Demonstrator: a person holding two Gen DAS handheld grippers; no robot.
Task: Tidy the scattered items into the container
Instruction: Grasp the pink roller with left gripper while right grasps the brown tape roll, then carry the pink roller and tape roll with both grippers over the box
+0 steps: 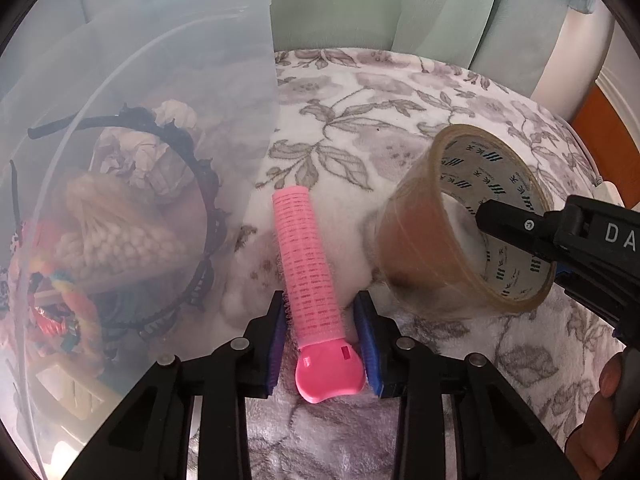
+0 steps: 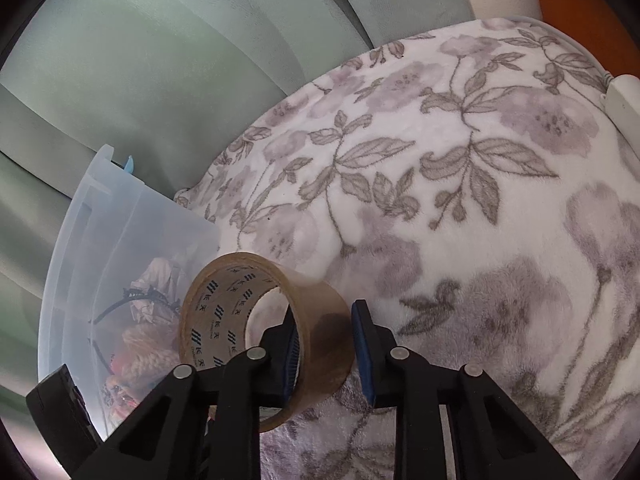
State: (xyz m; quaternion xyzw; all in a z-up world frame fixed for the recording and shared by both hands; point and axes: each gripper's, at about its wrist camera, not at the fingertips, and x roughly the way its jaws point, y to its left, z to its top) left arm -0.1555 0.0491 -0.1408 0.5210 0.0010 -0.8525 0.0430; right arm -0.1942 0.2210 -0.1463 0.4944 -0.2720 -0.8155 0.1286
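Note:
A pink hair roller (image 1: 308,256) lies on the floral blanket, its flat handle end toward me. My left gripper (image 1: 320,312) is shut on it low on the bristled barrel, blue pads at both sides. A roll of brown packing tape (image 2: 256,320) stands tilted on edge to the right of the roller. My right gripper (image 2: 324,320) is shut on the roll's wall, one finger (image 1: 508,222) inside the core and the other outside. The translucent plastic container (image 1: 168,80) stands at the left, close beside the roller, and it holds a black headband (image 1: 192,152), crumpled paper and several colourful items.
A floral fleece blanket (image 2: 460,200) covers the surface, with pale green cushions (image 2: 160,60) behind it. A white power strip (image 2: 624,96) lies at the blanket's far right edge. A person's hand (image 1: 600,420) grips the right tool at lower right.

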